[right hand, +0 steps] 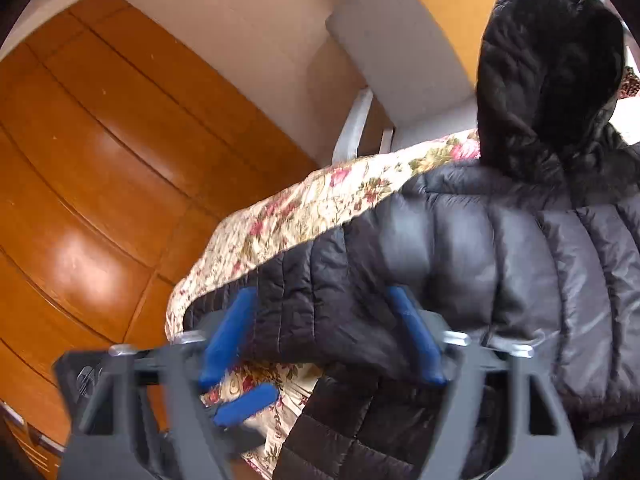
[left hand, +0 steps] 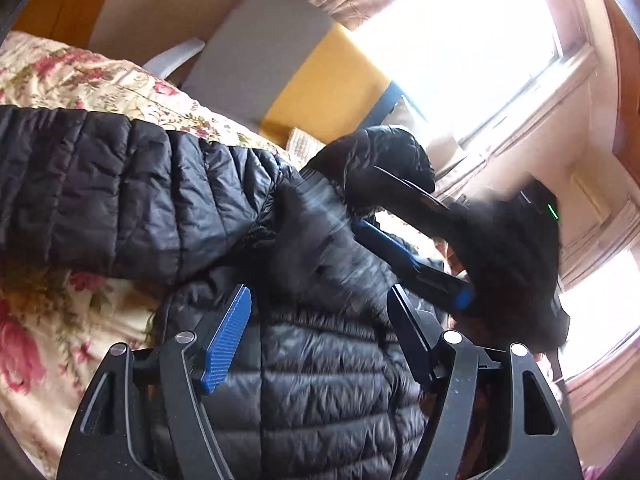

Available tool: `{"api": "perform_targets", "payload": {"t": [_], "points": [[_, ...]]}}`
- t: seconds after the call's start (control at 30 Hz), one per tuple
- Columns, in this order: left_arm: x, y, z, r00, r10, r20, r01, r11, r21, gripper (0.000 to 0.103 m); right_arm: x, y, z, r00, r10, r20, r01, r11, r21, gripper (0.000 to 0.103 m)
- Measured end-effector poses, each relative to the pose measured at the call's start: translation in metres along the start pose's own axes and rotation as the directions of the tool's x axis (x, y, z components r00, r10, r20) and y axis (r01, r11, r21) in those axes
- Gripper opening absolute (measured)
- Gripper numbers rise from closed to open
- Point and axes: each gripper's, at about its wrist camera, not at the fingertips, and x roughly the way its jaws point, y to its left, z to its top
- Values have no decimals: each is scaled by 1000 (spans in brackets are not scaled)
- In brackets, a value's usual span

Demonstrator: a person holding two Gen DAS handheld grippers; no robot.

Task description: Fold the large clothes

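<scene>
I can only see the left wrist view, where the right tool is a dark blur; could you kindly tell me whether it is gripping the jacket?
Observer: No. In the right wrist view the right tool is open; the jacket's sleeve shows between its fingers, but the pads do not press on it.
Operator: Thank you. Where does that sleeve end?
Observer: Its cuff reaches the edge of the floral bedspread.
Operator: And what lies beyond that edge?
Observer: Glossy wooden panelling fills that side of the view.
</scene>
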Motion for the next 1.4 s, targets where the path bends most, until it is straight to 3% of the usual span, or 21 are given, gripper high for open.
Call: {"api": "perform_targets", "payload": {"t": [0.1, 0.17, 0.27, 0.37, 0.47, 0.5, 0.53, 0.63, 0.7, 0.77, 0.87, 0.9, 1.0, 1.07, 1.13, 1.17, 1.27, 1.37, 1.4], "points": [[16, 3, 11, 1000, -7, -15, 7, 1000, -23, 73, -27, -15, 3, 1000, 1, 18, -1, 1000, -23, 75], [31, 6, 16, 999, 30, -26, -30, 999, -26, 75, -57, -34, 2, 998, -37, 45, 38, 999, -30, 77], [55, 15, 18, 995, 61, -77, -64, 997, -43, 75, -96, -64, -10, 982, -173, 75, 177, 983, -44, 77], [77, 11, 21, 990, 82, -118, -83, 996, -9, 68, -117, -104, -13, 939, -336, 74, 338, 941, -16, 78], [92, -1, 27, 986, 100, -136, -94, 994, 48, 42, -131, -138, -1, 893, -443, 77, 442, 896, 30, 78], [95, -9, 30, 985, 115, -128, -104, 991, 88, 26, -135, -145, 2, 883, -461, 86, 460, 887, 33, 78], [95, -13, 32, 985, 132, -110, -119, 986, 120, 2, -134, -152, 7, 873, -478, 91, 478, 878, 31, 78], [84, -24, 39, 983, 181, -6, -176, 964, 197, 2, -125, -171, 16, 834, -546, 86, 544, 838, 40, 74], [83, -18, 40, 971, 240, 16, -237, 945, 224, 2, -119, -181, 16, 827, -559, 62, 557, 829, 50, 72], [94, -4, 37, 947, 321, -15, -309, 921, 239, 2, -108, -187, 9, 826, -563, 32, 562, 827, 39, 72], [123, 18, 16, 905, 413, -99, -371, 882, 290, 3, -78, -190, -6, 777, -628, 35, 629, 777, -31, 73], [126, 23, 10, 904, 414, -104, -372, 884, 281, 3, -72, -191, -9, 767, -639, 53, 641, 766, -43, 74], [110, 23, 12, 926, 367, -83, -346, 917, 196, 3, -66, -193, -13, 750, -659, 59, 661, 749, -51, 74], [85, 31, 17, 966, 251, -60, -245, 965, 93, 3, -68, -197, -14, 753, -655, 56, 657, 752, -44, 74], [63, 37, 25, 981, 193, -24, -193, 981, 24, 19, -69, -196, -16, 754, -655, 57, 657, 752, -45, 75], [57, 37, 31, 981, 196, -5, -196, 981, 13, 20, -70, -195, -17, 752, -656, 58, 659, 751, -46, 75], [48, 21, 49, 987, 156, 38, -158, 986, 47, 20, -74, -194, -19, 747, -662, 59, 664, 746, -49, 75], [62, -9, 58, 992, 122, 36, -126, 982, 144, 20, -80, -186, -15, 738, -673, 40, 674, 736, -63, 75], [71, -22, 59, 992, 125, 29, -128, 973, 193, 20, -85, -181, -12, 751, -659, 38, 660, 749, -58, 75]]}}
